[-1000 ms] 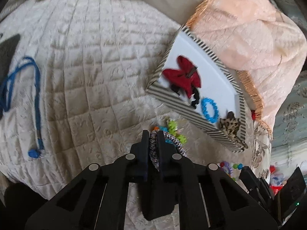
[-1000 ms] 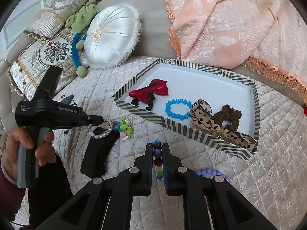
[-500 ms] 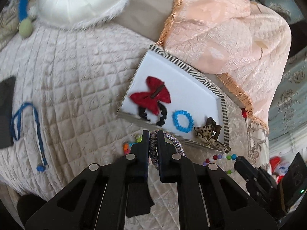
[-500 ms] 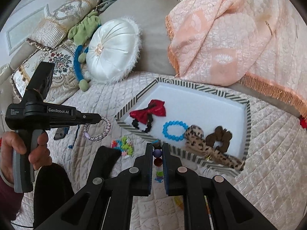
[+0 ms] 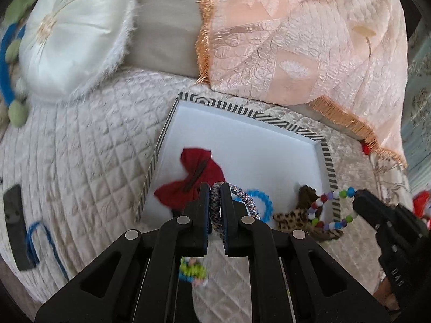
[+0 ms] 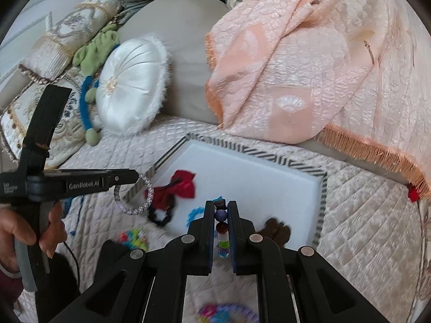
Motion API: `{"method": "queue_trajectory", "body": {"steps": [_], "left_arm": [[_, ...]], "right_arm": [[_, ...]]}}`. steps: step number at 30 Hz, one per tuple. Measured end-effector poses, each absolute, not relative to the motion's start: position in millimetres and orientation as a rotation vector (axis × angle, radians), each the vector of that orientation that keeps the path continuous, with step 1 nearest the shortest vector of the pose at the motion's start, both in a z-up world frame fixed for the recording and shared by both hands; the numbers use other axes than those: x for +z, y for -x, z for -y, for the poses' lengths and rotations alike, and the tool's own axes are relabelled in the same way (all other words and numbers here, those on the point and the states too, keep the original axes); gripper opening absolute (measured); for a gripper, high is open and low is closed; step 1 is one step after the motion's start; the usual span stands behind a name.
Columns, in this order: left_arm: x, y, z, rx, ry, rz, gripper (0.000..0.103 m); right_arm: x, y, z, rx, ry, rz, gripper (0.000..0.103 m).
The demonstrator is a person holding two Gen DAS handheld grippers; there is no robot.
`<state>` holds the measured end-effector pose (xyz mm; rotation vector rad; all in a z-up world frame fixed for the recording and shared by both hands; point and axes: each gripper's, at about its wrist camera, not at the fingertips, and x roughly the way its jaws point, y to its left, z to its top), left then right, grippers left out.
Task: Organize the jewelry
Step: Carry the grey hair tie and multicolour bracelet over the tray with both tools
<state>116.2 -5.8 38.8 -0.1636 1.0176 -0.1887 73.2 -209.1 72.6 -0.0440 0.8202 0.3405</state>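
Left wrist view: left gripper (image 5: 215, 188) clamped on a speckled grey-and-white woven rope bracelet (image 5: 243, 197), held above the near left part of the white rectangular tray with black-and-white striped rim (image 5: 327, 158). Right gripper (image 5: 359, 196) seen at right, pinching a multicoloured round-bead bracelet (image 5: 332, 210) over the tray's near right corner. Right wrist view confirms beads wedged between closed fingers (image 6: 208, 215).

Step in hand, judged: carrying both bracelets to the tray. Next move calls for lowering onto bare white floor at the far side, clear of items already lying there, then opening.

Count in tray: one red fabric bow clip (image 5: 198, 180), one blue beaded bracelet (image 5: 262, 206), one leopard-print scrunchie bow (image 5: 296, 215), one brown scrunchie (image 6: 277, 231), one black scrunchie (image 6: 161, 214). Held: two bracelets. On quilt, near: two bright pieces, blurred.
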Motion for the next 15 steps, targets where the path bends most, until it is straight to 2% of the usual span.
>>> {"method": "queue_trajectory", "body": {"steps": [15], "left_arm": [[16,-176,48,-0.180,0.091,-1.048,0.006]], "right_arm": [[40,-128,224,0.314,0.034,-0.876,0.009]]}}
